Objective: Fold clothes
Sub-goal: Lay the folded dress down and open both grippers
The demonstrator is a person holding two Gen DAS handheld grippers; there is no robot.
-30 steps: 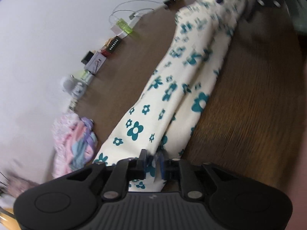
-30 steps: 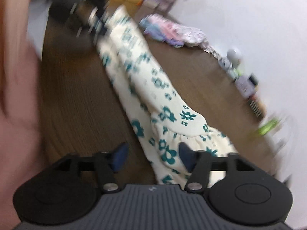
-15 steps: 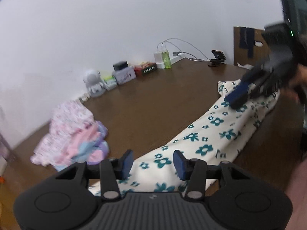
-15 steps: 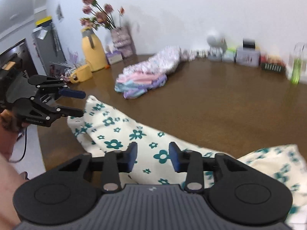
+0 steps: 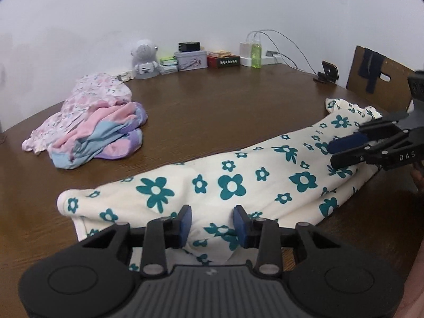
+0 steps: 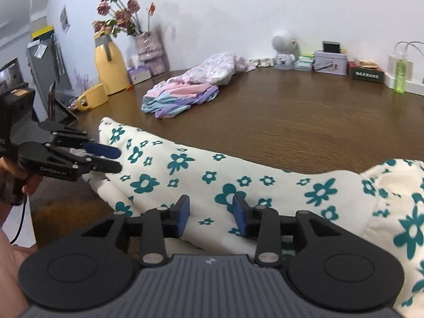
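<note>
Hand-held gripper (image 5: 212, 222) agape over floral garment (image 5: 238, 182)

Right tongs (image 6: 211, 213) parted over the floral garment (image 6: 238, 185) — seemingly not pinching; left tongs (image 6: 110, 159) beyond.

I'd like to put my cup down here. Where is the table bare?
Bare wood lies between the flowered garment, the pastel clothes pile and the boxes along the wall. That back edge is crowded.

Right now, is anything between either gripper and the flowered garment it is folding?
Nothing visible. The left gripper and right gripper sit directly over the flowered garment, fingers apart. The pink clothes pile lies clear, farther back on the table.
</note>
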